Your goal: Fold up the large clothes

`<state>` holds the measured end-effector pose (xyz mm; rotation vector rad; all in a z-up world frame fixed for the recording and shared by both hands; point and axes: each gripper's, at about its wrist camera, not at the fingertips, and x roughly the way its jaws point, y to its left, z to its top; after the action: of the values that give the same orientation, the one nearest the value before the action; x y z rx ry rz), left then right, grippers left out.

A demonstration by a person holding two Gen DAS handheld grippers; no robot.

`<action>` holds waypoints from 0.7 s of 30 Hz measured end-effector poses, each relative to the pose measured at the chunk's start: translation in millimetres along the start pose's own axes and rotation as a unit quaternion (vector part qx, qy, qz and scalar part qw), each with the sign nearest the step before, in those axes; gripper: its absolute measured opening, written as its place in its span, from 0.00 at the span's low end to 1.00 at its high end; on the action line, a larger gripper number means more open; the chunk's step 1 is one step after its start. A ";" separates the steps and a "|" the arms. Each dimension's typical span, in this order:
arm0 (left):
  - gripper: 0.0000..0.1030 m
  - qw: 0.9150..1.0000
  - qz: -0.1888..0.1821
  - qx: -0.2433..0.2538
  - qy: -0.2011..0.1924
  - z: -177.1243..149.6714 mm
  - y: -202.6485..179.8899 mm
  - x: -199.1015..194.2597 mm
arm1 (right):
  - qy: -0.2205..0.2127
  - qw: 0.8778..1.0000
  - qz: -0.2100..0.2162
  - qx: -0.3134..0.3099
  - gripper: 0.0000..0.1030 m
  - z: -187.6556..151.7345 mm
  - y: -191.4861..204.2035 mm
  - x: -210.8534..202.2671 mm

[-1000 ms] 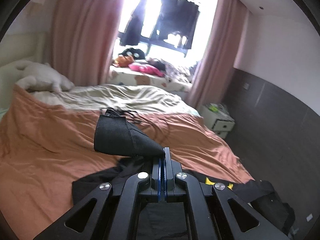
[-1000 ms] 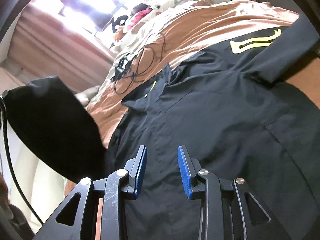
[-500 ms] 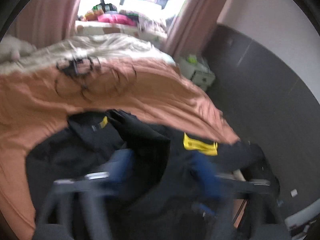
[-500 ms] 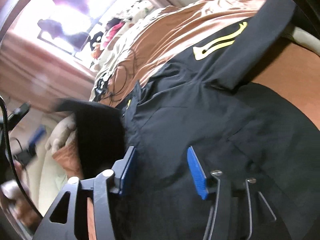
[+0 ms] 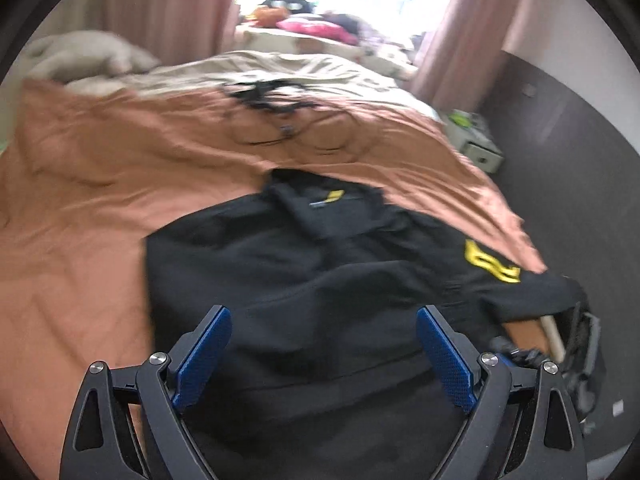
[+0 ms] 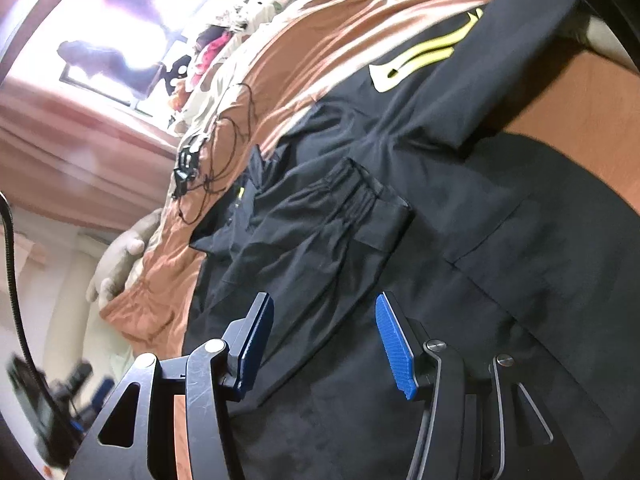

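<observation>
A large black jacket [image 5: 320, 288] with yellow markings lies spread on the orange bed cover [image 5: 100, 200]. One sleeve [image 6: 320, 224] lies folded across the jacket's front [image 6: 500, 280] with its gathered cuff near the chest. The other sleeve [image 5: 520, 280] with a yellow logo hangs over the bed's right edge. My left gripper [image 5: 322, 354] is open wide and empty above the jacket's lower part. My right gripper [image 6: 324, 344] is open and empty, just above the folded sleeve.
A tangle of black cable [image 5: 276, 120] lies on the bed cover beyond the collar. A plush toy [image 5: 88, 56] and beige bedding sit at the bed's far end. A white nightstand [image 5: 476, 140] stands by the dark wall on the right.
My left gripper was shut on the sleeve cuff and held it up; it has let go and opened wide. The sleeve now lies across the jacket front. My right gripper opened a little wider.
</observation>
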<state>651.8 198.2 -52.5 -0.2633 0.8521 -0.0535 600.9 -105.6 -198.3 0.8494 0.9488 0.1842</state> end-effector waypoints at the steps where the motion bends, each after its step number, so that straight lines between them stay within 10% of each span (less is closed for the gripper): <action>1: 0.91 1.000 0.009 -0.008 0.001 -4.1 10.9 0.8 | 0.000 1.000 -0.001 0.003 0.52 0.5 -1.8 2.0; 12: 0.74 0.991 0.091 -0.086 0.039 -66.5 121.5 19.0 | -0.006 0.999 -0.025 0.034 0.52 17.0 -29.9 28.8; 21: 0.44 0.985 0.120 -0.059 0.110 -99.4 143.9 78.2 | -0.010 0.999 -0.027 0.015 0.52 34.4 -26.3 51.8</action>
<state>620.4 304.7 -208.7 -0.2678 1.1045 0.1973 652.7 -117.1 -239.9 0.8515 0.9571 0.1158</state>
